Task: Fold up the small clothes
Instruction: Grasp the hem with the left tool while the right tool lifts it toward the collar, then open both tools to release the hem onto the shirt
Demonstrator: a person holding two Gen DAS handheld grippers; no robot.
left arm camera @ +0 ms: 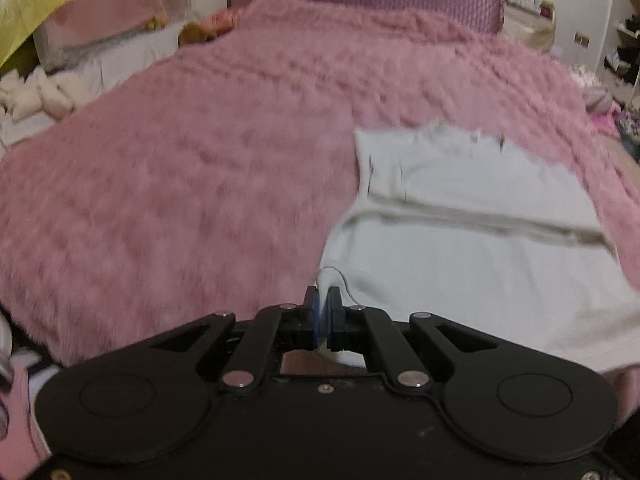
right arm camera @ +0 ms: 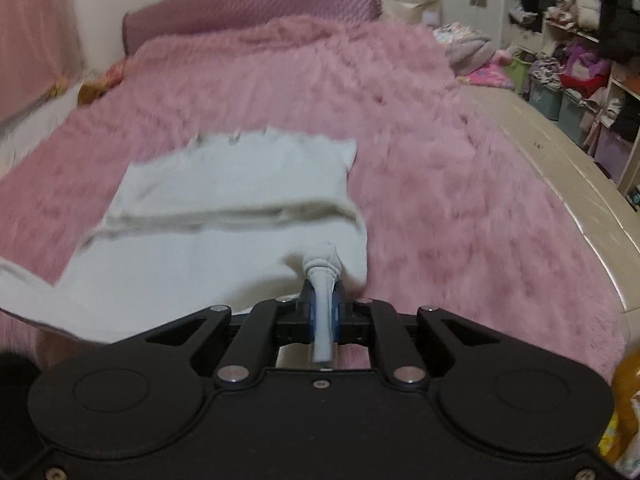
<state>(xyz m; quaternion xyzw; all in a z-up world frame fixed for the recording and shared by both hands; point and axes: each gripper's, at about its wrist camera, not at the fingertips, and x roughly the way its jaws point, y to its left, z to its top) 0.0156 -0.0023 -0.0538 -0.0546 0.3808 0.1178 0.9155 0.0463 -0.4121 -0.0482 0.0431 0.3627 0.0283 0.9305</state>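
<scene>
A small white garment (left arm camera: 472, 216) lies on the fluffy pink blanket (left arm camera: 192, 168), its near part lifted off the bed. A grey seam crosses its middle. My left gripper (left arm camera: 322, 300) is shut on the garment's near left corner, a thin bit of cloth pinched between the blue pads. In the right wrist view the same white garment (right arm camera: 224, 208) spreads to the left and ahead. My right gripper (right arm camera: 324, 292) is shut on its near right corner, a bunched roll of cloth sticking out past the fingertips. Both views are blurred.
The pink blanket (right arm camera: 440, 160) covers a wide bed with a purple headboard (right arm camera: 256, 8). Its bare cream mattress edge (right arm camera: 560, 168) runs along the right. Shelves with clothes and bins (right arm camera: 576, 64) stand at far right. Soft toys and pale bedding (left arm camera: 44, 92) lie beside the bed's left side.
</scene>
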